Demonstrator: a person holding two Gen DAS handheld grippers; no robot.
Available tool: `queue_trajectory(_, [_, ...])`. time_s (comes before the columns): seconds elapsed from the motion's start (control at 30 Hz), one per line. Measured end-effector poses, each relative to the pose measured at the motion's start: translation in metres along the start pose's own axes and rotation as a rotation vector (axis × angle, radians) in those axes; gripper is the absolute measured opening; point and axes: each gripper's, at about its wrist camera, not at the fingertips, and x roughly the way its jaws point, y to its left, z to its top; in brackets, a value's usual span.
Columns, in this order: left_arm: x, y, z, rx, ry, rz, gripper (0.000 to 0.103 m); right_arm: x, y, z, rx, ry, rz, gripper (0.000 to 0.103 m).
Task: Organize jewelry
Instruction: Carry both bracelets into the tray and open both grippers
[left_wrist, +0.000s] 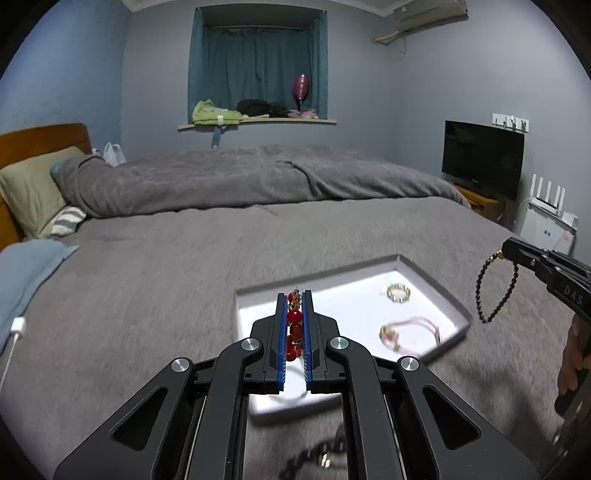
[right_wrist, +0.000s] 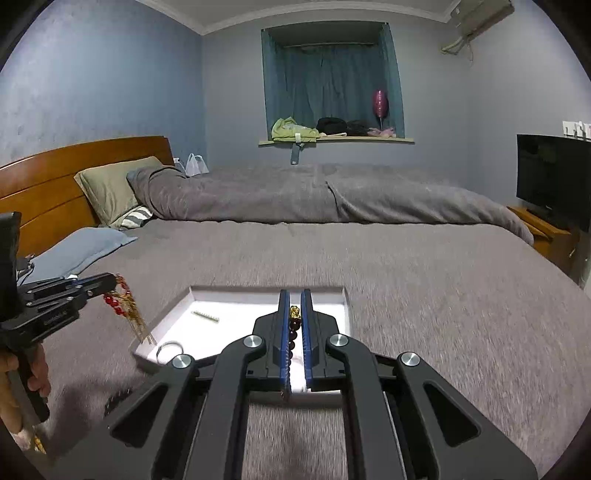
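Fingers of the left gripper (left_wrist: 295, 295) clamp the red bead ornament (left_wrist: 294, 316) above the white tray (left_wrist: 436, 280); the right gripper (right_wrist: 294, 293) pinches the dark bead bracelet (right_wrist: 293, 334) aloft, likely for sorting.

A home bedroom with pale blue-grey walls, filled mostly by a wide bed (right_wrist: 332, 266) under a grey cover, with a rolled grey duvet (right_wrist: 314, 195), an olive pillow (right_wrist: 110, 184) and a curved wooden headboard (right_wrist: 74, 166). On the far wall, a recessed window with closed teal curtains (right_wrist: 332, 85) has a sill (right_wrist: 336, 140) cluttered with folded clothes and a pink balloon (right_wrist: 380, 101). A dark television (left_wrist: 482, 162) on a low wooden stand (left_wrist: 476, 201), a white router (left_wrist: 548, 201) and an air conditioner (left_wrist: 428, 11) near the ceiling mark it as lived-in.
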Motion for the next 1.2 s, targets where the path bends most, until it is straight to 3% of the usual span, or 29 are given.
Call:
queue_trajectory(0.43, [0.088, 0.006, 0.009, -0.001, 0.086, -0.006, 0.008, 0.103, 0.005, 0.010, 0.012, 0.065, 0.028, 0.006])
queue_trajectory(0.6, [0.112, 0.017, 0.004, -0.038, 0.140, -0.026, 0.008, 0.141, 0.013, 0.008, 0.020, 0.106, 0.067, 0.006])
queue_trajectory(0.73, [0.128, 0.032, -0.004, -0.082, 0.204, -0.021, 0.008, 0.164, 0.020, 0.008, 0.002, 0.166, 0.047, 0.006])
queue_trajectory(1.0, [0.138, 0.039, -0.017, -0.050, 0.284, 0.048, 0.008, 0.180, 0.012, -0.006, 0.008, 0.262, -0.030, 0.006])
queue_trajectory(1.2, [0.148, 0.038, -0.028, -0.022, 0.335, 0.036, 0.008, 0.183, 0.003, -0.016, 0.047, 0.291, -0.025, 0.006])
